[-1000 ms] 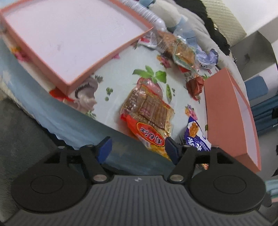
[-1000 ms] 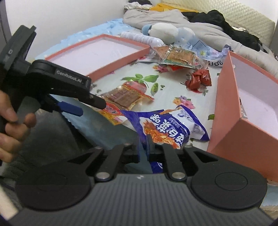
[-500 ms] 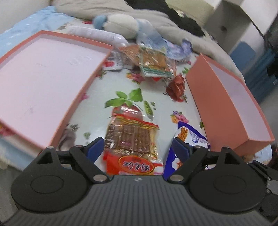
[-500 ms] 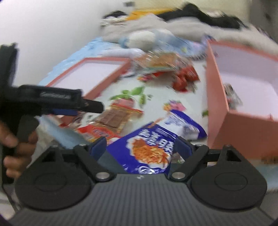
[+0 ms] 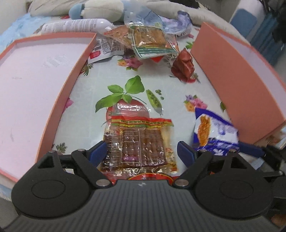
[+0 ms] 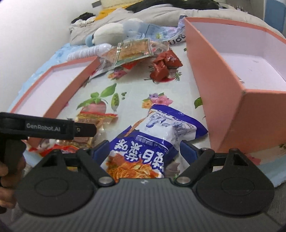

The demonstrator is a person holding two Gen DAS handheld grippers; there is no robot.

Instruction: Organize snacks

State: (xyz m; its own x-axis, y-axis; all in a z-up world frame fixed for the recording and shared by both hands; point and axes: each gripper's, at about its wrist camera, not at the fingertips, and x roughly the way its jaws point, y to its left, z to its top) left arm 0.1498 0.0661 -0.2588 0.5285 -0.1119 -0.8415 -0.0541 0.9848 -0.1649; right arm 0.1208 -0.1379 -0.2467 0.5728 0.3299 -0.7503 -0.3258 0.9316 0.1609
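- The left gripper [image 5: 142, 153] stands wide, its blue pads to either side of the clear packet of brown bars [image 5: 138, 142] without pressing it; the packet's near end is hidden behind the gripper body.
- The right gripper [image 6: 145, 151] is likewise spread wide, straddling the blue-and-white noodle bag [image 6: 152, 141]; whether its pads brush the bag I cannot tell. The bag's lower end is covered by the gripper.
- In the right wrist view a hand [image 6: 7, 180] at the left edge holds the left gripper's handle, mostly cut off by the frame.
- Both snacks lie on the floral cloth [image 5: 107, 75], between two pink boxes.
- The shallow pink lid [image 5: 35, 85] lies on the left, cut off at the frame edge.
- The deep pink box [image 6: 237, 75] stands on the right, just beside the noodle bag; its floor is mostly hidden by its wall.
- Further back, red wrapped pieces [image 5: 184, 66] lie near the deep box.
- Beyond them is a heap of overlapping snack packets [image 5: 150, 41], hard to tell apart.
- Farthest are a plush toy [image 6: 114, 32] and crumpled bedding [image 6: 160, 14], blurred at the rim.
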